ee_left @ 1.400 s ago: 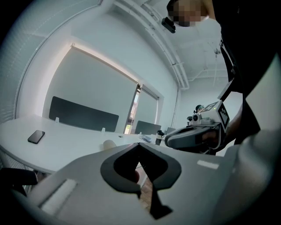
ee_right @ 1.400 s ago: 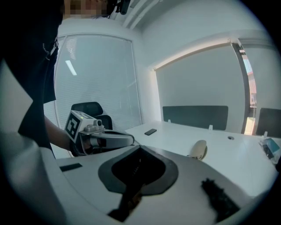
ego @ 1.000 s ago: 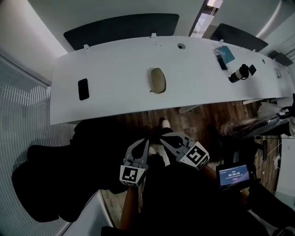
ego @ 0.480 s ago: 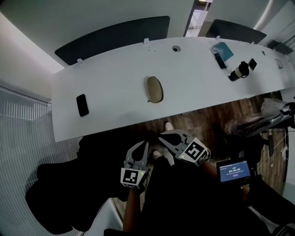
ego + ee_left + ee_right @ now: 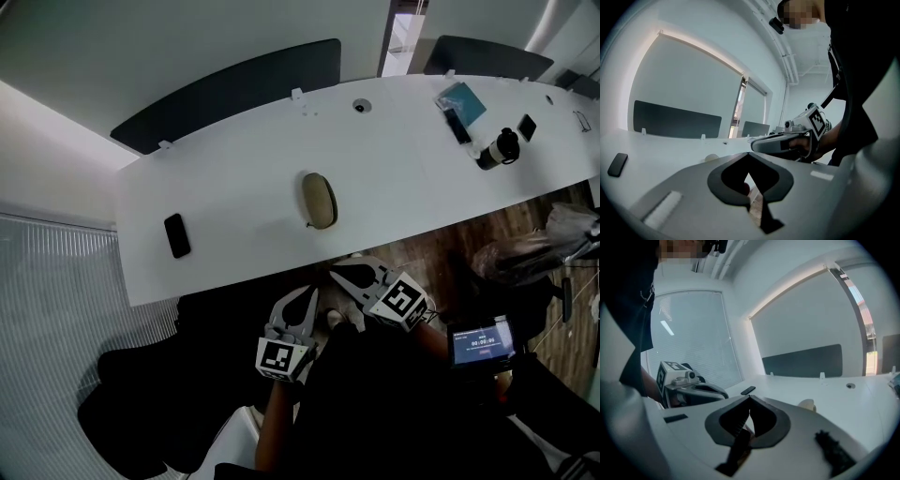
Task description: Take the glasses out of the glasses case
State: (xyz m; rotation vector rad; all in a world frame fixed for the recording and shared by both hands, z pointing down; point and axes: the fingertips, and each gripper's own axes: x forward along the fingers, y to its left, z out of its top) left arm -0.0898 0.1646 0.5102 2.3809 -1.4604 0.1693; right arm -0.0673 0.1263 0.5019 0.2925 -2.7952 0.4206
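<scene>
A beige oval glasses case [image 5: 319, 200] lies closed on the long white table [image 5: 244, 178], near its middle; in the right gripper view the glasses case [image 5: 806, 404] peeks over the jaws, and in the left gripper view it [image 5: 711, 158] is a pale bump. Both grippers hang below the table's near edge, over the floor. My left gripper [image 5: 308, 292] is shut and empty, and so is my right gripper [image 5: 339, 273]. Each gripper view shows the other one: right gripper [image 5: 757, 145], left gripper [image 5: 723, 394].
A black phone [image 5: 175, 234] lies on the table's left part. At the far right of the table sit a blue-green booklet [image 5: 460, 98], a black-and-white cylinder [image 5: 497, 150] and a small dark item [image 5: 528, 127]. Dark divider panels [image 5: 225, 89] line the far edge. A timer screen [image 5: 482, 340] is at lower right.
Both grippers have moved toward the table's near edge, staying shut. The head view has shifted, so the table now sits lower and closer in the picture.
</scene>
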